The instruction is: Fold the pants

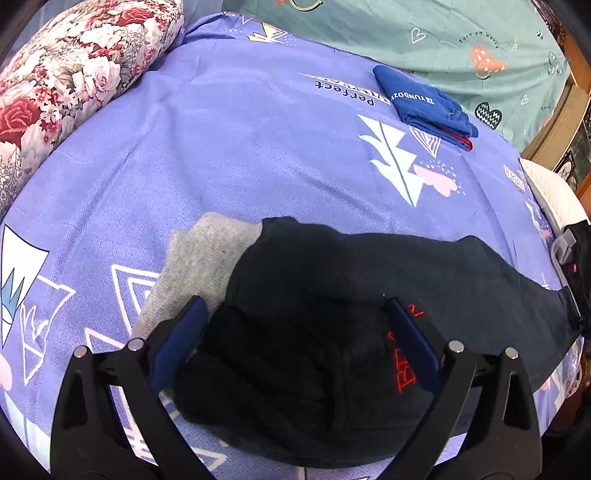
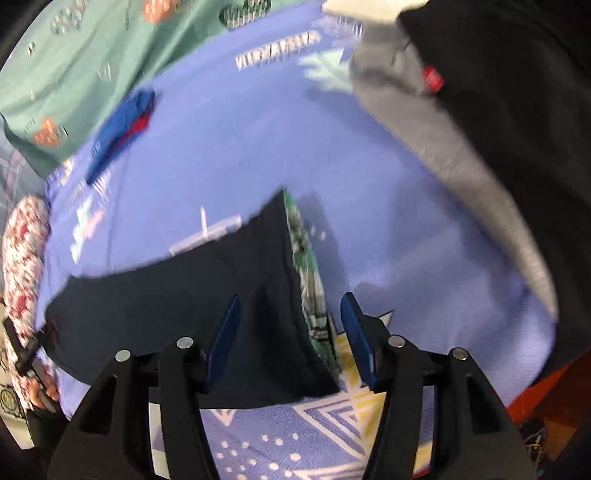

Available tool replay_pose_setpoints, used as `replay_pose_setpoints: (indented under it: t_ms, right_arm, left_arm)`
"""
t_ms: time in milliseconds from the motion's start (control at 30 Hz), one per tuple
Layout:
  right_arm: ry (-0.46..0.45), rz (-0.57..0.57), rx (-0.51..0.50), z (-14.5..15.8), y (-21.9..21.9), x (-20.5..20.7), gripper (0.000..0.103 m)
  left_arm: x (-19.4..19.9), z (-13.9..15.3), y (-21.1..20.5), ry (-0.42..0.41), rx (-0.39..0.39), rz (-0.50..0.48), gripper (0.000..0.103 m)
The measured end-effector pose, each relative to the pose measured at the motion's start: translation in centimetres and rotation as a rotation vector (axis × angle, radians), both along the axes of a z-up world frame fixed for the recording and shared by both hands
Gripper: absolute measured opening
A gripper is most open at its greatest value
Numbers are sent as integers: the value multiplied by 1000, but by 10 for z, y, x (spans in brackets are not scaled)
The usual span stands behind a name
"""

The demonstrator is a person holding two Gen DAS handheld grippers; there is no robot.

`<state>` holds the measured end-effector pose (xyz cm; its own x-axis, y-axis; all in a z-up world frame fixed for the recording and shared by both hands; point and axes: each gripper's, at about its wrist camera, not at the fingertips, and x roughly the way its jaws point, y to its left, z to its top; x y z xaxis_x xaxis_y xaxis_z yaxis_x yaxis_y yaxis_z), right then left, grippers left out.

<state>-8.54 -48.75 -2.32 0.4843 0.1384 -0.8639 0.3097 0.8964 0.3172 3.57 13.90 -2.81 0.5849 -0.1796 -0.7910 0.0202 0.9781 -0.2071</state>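
Observation:
Dark navy pants [image 1: 332, 288] with a grey lining patch [image 1: 199, 258] and red lettering [image 1: 408, 373] lie across the purple bedsheet [image 1: 221, 147]. My left gripper [image 1: 295, 310] is open, its blue fingers [image 1: 177, 343] straddling the bunched waist end. In the right wrist view the pants' other end [image 2: 184, 306], with a green patterned band [image 2: 310, 280] at its edge, lies between the fingers [image 2: 223, 339] of my open right gripper [image 2: 291, 306]. The view is motion-blurred. A dark and grey sleeve [image 2: 480, 110] fills the upper right.
A folded blue garment [image 1: 424, 103] lies at the far right of the sheet and shows in the right wrist view [image 2: 118, 133]. A floral pillow [image 1: 66, 81] sits at the far left. A teal sheet [image 1: 424, 33] covers the back.

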Motion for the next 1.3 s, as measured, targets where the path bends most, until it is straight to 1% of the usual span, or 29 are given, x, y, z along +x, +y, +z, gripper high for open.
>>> replay_pose_setpoints:
  t_ms: [67,133,233,300,333,367,400,433,500,533,600,633,667,733,800,833,867,900,933,967,1000,1067,1100,1167,1233,1267,1300]
  right_arm:
    - [10,-5,-35,5,6,-4,57]
    - [16,-13,-22,6,6,-13,57]
    - [16,-7,-34,7,7,-25,59]
    - [-18,-12,-25,6,6,-33,61]
    - [-47,-34,-2,7,2,-38,61]
    - [-81,-44,31,9,2,-38,58]
    - [-122,-26,120,8,4,-38,26]
    - [-132,-20,142,8,5,-38,15]
    - [-175,-8,125,18,12,-40,16]
    - [-215,12,132,30,20,-40,16]
    - [-264,65,121,51,40,-36,16]
    - [-286,109,112,62,55,-31,16]
    - [-308,176,97,75,80,-25,16]
    - [-324,335,81,88,135,-12,16]
    - [-297,444,100,82,177,3,17]
    - [-253,503,104,68,204,11,21]
    - [-214,514,102,55,217,18,35]
    - [-160,517,96,38,229,23,51]
    - [-116,524,82,27,237,26,53]
    - [-99,545,49,20,244,23,54]
    - [-128,558,29,24,244,18,55]
    - [-197,586,35,45,238,6,55]
    - [-235,584,8,57,232,1,56]
    - [-265,567,-75,69,227,-5,56]
    - [-256,569,-157,70,230,-6,56]
    - [-236,576,-184,64,232,-5,56]
    - [-212,585,-191,57,235,-1,56]
  left_arm:
    - [-1,0,1,-4,-4,3,99]
    - [-1,0,1,-6,-6,5,99]
    - [-1,0,1,-6,-5,5,99]
    - [-1,0,1,-8,-8,5,99]
    - [-1,1,2,-9,-13,5,99]
    - [-2,1,3,-13,-21,4,99]
    - [-2,1,3,-15,-26,4,99]
    - [-3,2,4,-18,-33,3,99]
    - [-4,2,5,-21,-44,2,99]
    - [-4,2,6,-22,-48,2,99]
    - [-4,2,6,-26,-56,1,99]
    - [-4,2,6,-27,-58,1,99]
    - [-5,2,7,-29,-61,0,99]
    - [-5,3,7,-32,-66,2,99]
    - [-7,3,7,-35,-70,3,99]
    - [-7,3,7,-36,-71,3,99]
    - [-7,3,7,-37,-73,4,99]
    - [-8,3,7,-39,-76,6,99]
    - [-8,4,8,-41,-78,7,99]
    - [-9,4,8,-43,-81,7,99]
    - [-10,4,8,-44,-84,8,99]
    - [-10,4,9,-45,-91,7,99]
    - [-9,4,9,-41,-92,7,99]
    - [-9,3,9,-39,-90,6,99]
    - [-9,4,9,-40,-92,5,99]
    - [-9,4,10,-41,-98,5,99]
    - [-10,4,10,-42,-101,6,99]
